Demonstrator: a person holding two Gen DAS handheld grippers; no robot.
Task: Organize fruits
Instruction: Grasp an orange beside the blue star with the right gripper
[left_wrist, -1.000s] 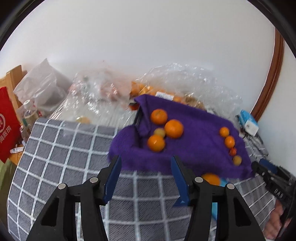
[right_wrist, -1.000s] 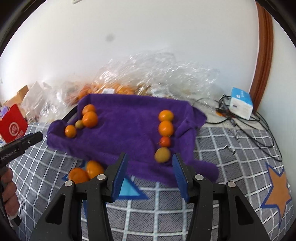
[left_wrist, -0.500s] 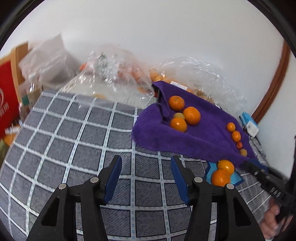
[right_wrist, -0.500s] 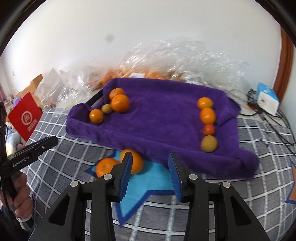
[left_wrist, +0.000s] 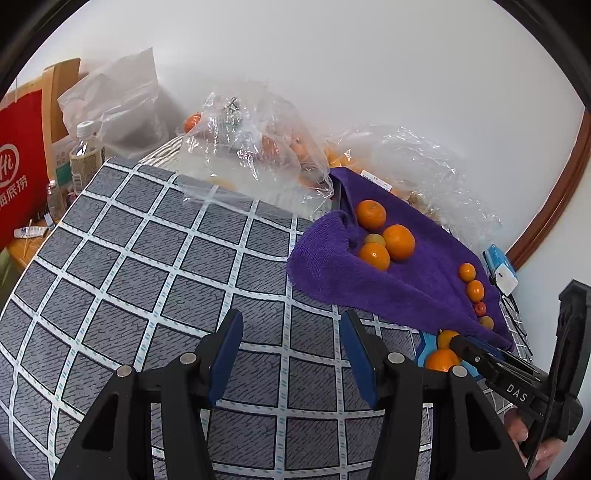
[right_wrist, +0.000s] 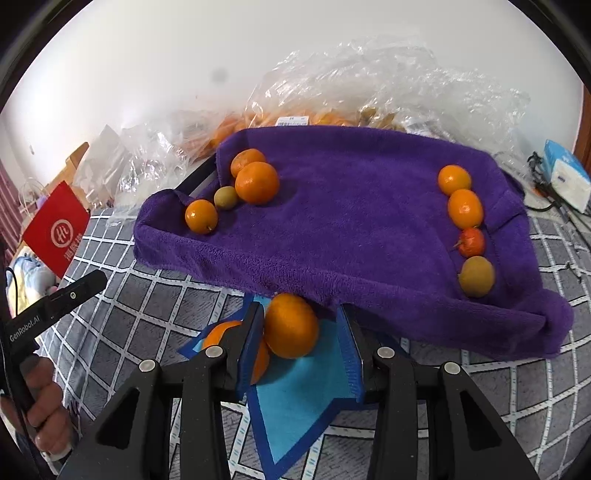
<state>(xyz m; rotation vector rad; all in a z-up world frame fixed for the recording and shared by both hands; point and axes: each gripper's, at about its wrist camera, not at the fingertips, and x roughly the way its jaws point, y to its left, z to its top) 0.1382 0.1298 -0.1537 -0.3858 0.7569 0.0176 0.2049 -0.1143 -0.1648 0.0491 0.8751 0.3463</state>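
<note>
Right gripper, jaws parted, straddles 1 round glossy orange on a blue felt star; a 2nd orange sits half hidden behind its left finger. Fleecy purple towel carries 8 fruits in 2 groups of 4. Left gripper gapes, unloaded, above checked cloth. Crinkled clear bags blur their contents

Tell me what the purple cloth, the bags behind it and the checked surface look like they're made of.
Purple cloth: soft plush fabric, probably fleece or terry towel, with fuzzy matte pile and a stitched hem.
Bags: thin clear plastic film, crinkled and glossy with highlights; fruit shows through.
Checked surface: seems a woven or printed textile cover, matte grey with white grid lines; the exact material is unclear.
</note>
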